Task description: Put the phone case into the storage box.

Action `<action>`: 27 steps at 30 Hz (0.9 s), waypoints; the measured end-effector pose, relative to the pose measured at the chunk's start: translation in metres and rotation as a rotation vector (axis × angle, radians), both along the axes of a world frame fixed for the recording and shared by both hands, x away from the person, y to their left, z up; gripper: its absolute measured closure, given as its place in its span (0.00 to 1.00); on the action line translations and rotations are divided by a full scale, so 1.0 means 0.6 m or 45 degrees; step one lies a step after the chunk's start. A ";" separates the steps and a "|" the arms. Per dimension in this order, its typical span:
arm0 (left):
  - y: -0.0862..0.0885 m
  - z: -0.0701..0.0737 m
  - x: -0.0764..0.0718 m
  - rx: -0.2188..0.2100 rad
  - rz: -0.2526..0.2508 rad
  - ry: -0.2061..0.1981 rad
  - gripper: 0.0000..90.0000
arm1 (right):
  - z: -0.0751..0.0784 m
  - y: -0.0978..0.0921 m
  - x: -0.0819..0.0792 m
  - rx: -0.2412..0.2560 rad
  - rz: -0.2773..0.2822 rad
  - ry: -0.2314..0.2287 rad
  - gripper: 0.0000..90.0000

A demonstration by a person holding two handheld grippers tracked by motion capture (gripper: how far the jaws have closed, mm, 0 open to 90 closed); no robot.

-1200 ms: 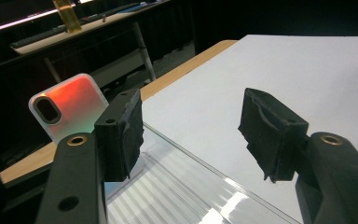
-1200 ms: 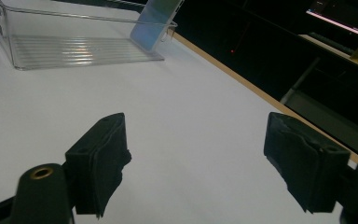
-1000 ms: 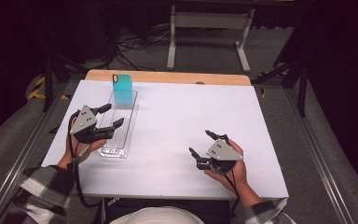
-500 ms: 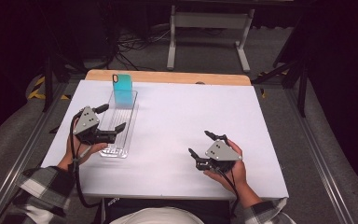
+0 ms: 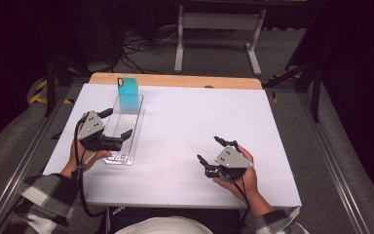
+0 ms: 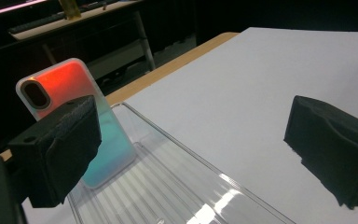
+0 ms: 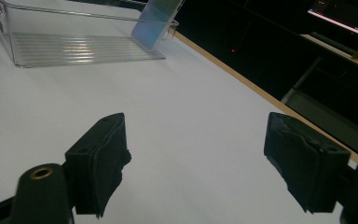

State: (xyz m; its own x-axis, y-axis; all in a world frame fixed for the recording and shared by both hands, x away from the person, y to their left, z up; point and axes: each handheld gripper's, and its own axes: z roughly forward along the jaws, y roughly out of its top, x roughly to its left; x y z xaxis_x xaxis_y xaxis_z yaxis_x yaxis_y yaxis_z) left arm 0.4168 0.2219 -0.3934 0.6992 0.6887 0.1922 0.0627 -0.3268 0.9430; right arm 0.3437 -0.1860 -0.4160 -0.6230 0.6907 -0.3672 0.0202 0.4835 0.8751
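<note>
A clear plastic tray [image 5: 137, 127] lies lengthwise on the left part of the white table. A teal phone case [image 5: 127, 91] stands upright at the tray's far end, leaning on its wall. My left gripper [image 5: 117, 124] hovers open over the tray's near half, with nothing between its jaws. In the left gripper view the case [image 6: 70, 81] glows orange at the top and teal below, beyond the open left gripper [image 6: 196, 133] and above the ribbed tray floor [image 6: 177, 186]. My right gripper [image 5: 208, 149] is open above bare table at the front right, empty; from it [image 7: 200, 154] the tray [image 7: 74, 46] and case [image 7: 158, 21] lie far off.
The white table [image 5: 190, 122] has a wooden strip [image 5: 175, 81] along its far edge. Beyond it stand a metal frame [image 5: 216, 29] and cables on a dark floor. Black rails run along both sides of the table.
The left gripper has shifted slightly over the tray, its jaws staying open. The right gripper has held still.
</note>
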 end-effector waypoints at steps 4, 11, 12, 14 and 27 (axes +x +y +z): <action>0.000 0.001 -0.002 -0.002 -0.003 -0.004 0.05 | 0.001 0.000 0.000 0.006 0.001 -0.007 0.23; -0.003 0.001 -0.004 -0.001 -0.013 -0.007 0.05 | 0.003 -0.003 -0.001 0.030 0.007 -0.014 0.20; -0.004 0.001 -0.005 0.002 -0.017 -0.007 0.05 | 0.003 -0.004 -0.001 0.033 0.009 -0.016 0.20; -0.004 0.002 -0.005 0.007 -0.021 -0.006 0.05 | 0.003 -0.004 -0.001 0.040 0.013 -0.020 0.19; -0.008 0.000 -0.012 0.013 -0.048 -0.016 0.05 | 0.005 -0.007 0.000 0.074 -0.018 -0.015 0.08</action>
